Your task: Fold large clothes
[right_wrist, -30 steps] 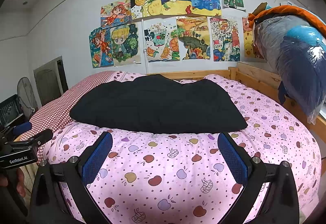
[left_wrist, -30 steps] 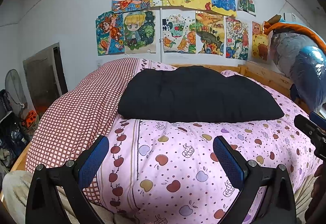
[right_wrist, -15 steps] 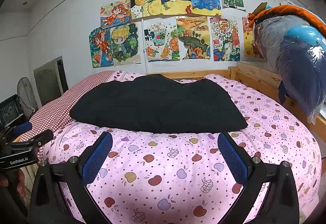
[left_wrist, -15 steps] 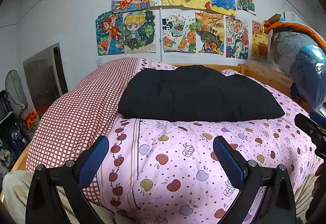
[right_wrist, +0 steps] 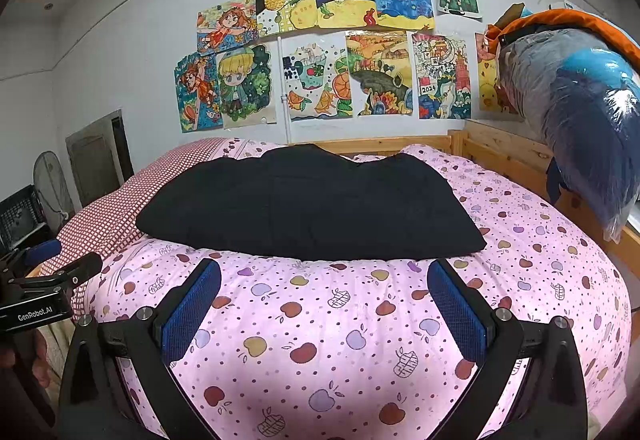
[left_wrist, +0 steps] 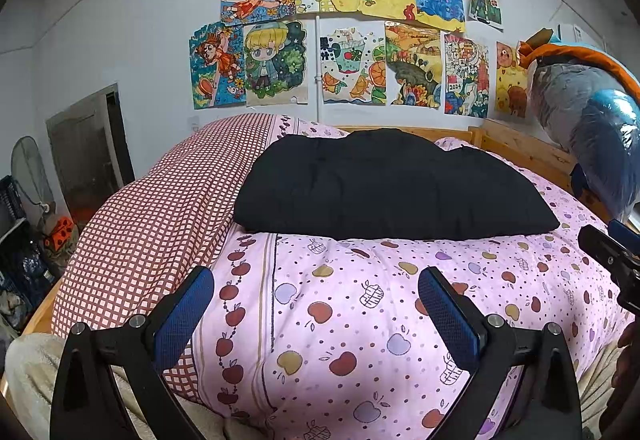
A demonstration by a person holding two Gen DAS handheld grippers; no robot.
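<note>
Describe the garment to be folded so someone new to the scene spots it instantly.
Start at the wooden bed frame under the wall of colourful drawings. A pink fruit-print quilt covers the bed, with a red-checked cover along its left side. The black garment lies flat on the quilt's far half: the only plain, dark, unpatterned thing on the bed.

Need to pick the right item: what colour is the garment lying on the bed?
Plain black garment, on the pink apple-print quilt; clearest in the right wrist view.
</note>
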